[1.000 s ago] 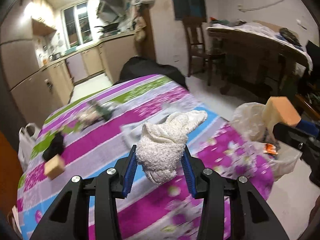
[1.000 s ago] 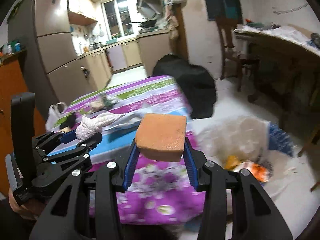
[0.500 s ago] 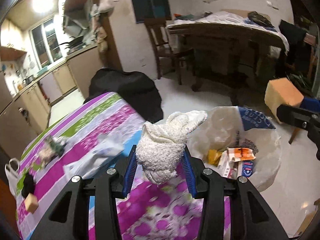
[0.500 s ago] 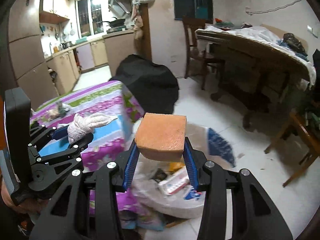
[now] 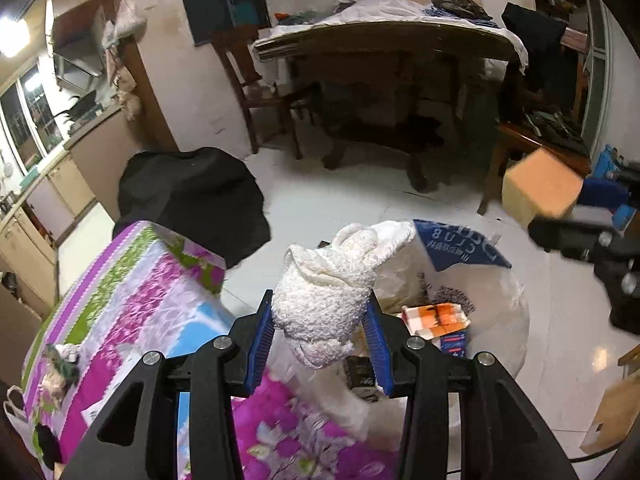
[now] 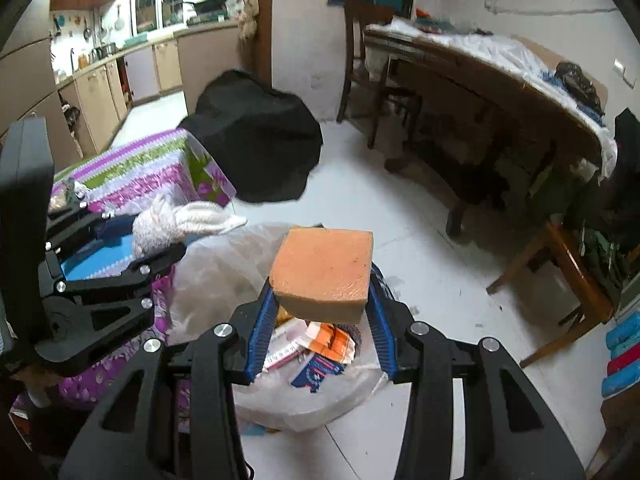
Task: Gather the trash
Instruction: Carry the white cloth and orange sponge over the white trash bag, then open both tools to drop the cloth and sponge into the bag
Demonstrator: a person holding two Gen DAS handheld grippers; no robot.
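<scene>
carrying two pieces of trash to the white trash bag (image 6: 304, 404) on the floor beside the table with the flowered cloth (image 5: 132, 300). left gripper (image 5: 320, 344) clamped on a crumpled white cloth (image 5: 324, 300), blue pads pressing both sides, the wad hanging above the near edge of the bag's mouth. right gripper (image 6: 322, 320) clamped on an orange sponge block (image 6: 324, 272), poised over the bag's opening with cartons and wrappers (image 6: 320, 344) visible below.

to drop well: bring each load over the middle of the mouth, not the rim, since the bag's film looks slack and could fold shut under a glancing hit. lower before letting go, so nothing bounces off the packed cartons onto the tiles. release one load, then the other, keeping the two grippers apart to avoid a knock. part the jaws wide for the cloth; looped fabric may snag on the ribbed pads, so a small shake probably helps. sponge likely springs back when freed and may tumble, hence a low release. more scraps (image 5: 60, 360) remaining on the cloth's far end for later trips.
</scene>
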